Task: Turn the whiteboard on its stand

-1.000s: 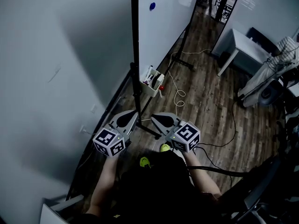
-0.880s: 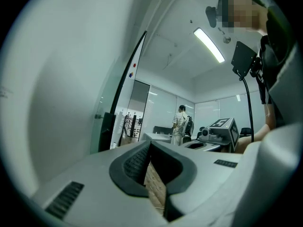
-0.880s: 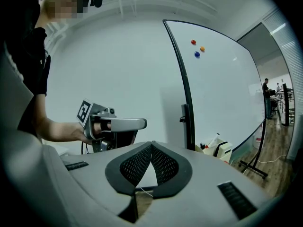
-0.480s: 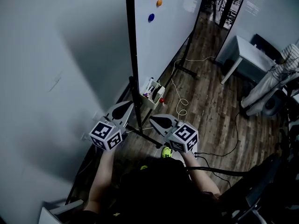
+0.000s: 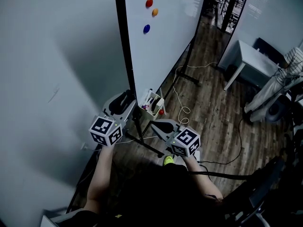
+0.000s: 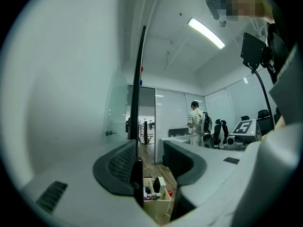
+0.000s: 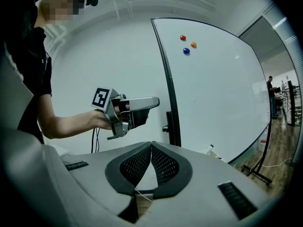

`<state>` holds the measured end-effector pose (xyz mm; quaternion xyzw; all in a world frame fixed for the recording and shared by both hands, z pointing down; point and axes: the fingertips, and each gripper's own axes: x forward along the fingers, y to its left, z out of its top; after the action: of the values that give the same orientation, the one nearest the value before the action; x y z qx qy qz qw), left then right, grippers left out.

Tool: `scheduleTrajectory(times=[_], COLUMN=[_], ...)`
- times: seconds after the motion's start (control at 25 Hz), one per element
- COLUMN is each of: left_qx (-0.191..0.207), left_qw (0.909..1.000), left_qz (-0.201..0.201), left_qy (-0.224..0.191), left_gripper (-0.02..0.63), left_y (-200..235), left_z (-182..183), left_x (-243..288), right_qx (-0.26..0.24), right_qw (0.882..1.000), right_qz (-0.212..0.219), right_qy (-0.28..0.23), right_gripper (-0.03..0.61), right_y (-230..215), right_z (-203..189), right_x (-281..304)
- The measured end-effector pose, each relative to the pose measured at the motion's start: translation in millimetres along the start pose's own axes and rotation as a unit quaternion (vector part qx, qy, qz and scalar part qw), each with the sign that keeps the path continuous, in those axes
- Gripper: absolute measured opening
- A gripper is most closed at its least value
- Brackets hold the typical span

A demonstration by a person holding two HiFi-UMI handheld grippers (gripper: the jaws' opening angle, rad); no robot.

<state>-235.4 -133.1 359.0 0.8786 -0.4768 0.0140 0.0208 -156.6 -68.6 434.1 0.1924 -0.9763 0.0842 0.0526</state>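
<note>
Head view, floor: dark wood planks (image 5: 213,112) with a white cable (image 5: 182,100) looped across them.
Head view, room: grey wall (image 5: 47,79) on the left; a white table (image 5: 251,56) stands well apart on the right.
Head view, whiteboard (image 5: 165,41): upright on its black stand (image 5: 189,72), with its black frame edge (image 5: 124,56) turned toward the person.
Head view, magnets: red (image 5: 149,2), orange (image 5: 155,12) and blue (image 5: 146,29), near the top of the board.
Head view, bin (image 5: 151,102): just beside the frame's lower end, with markers in it.
Head view, writing: square marker patterns on both cubes. Faint print on the pale panel (image 5: 255,1) is too small to read.
Head view, open room: bare floor to the right of the board; the wall is close on its left.
Left gripper view, left gripper (image 5: 124,98): its jaws have just been opening and stand apart. The frame edge runs up between them, just beside the left jaw, unclamped.
Left gripper view, background: a ceiling light (image 6: 206,32) and a distant person in a striped shirt (image 6: 194,122).
Right gripper view, right gripper (image 5: 156,125): jaws closed tip to tip, holding nothing.
Right gripper view, edges: the left gripper is level at the frame edge, and the board's white face spreads to the right.
</note>
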Motion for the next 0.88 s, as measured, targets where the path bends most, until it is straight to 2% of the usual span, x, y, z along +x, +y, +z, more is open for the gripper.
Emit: scheduleTrajectory(times=[0.28, 0.88], left_qx=[0.026, 0.068], left_qw=[0.9996, 0.9976], left_qz=[0.012, 0.009], left_qy=[-0.001, -0.003], left_gripper=[0.225, 0.224], left_y=[13.9, 28.7], left_z=[24.5, 53.0], left_x=[28.8, 82.3], right_qx=[-0.003, 0.007], right_qw=[1.0, 1.0], right_qz=[0.011, -0.001], right_qy=[0.003, 0.012], right_gripper=[0.023, 0.026], right_y=[-12.6, -43.9], right_z=[9.7, 8.0], right_x=[-0.9, -15.9])
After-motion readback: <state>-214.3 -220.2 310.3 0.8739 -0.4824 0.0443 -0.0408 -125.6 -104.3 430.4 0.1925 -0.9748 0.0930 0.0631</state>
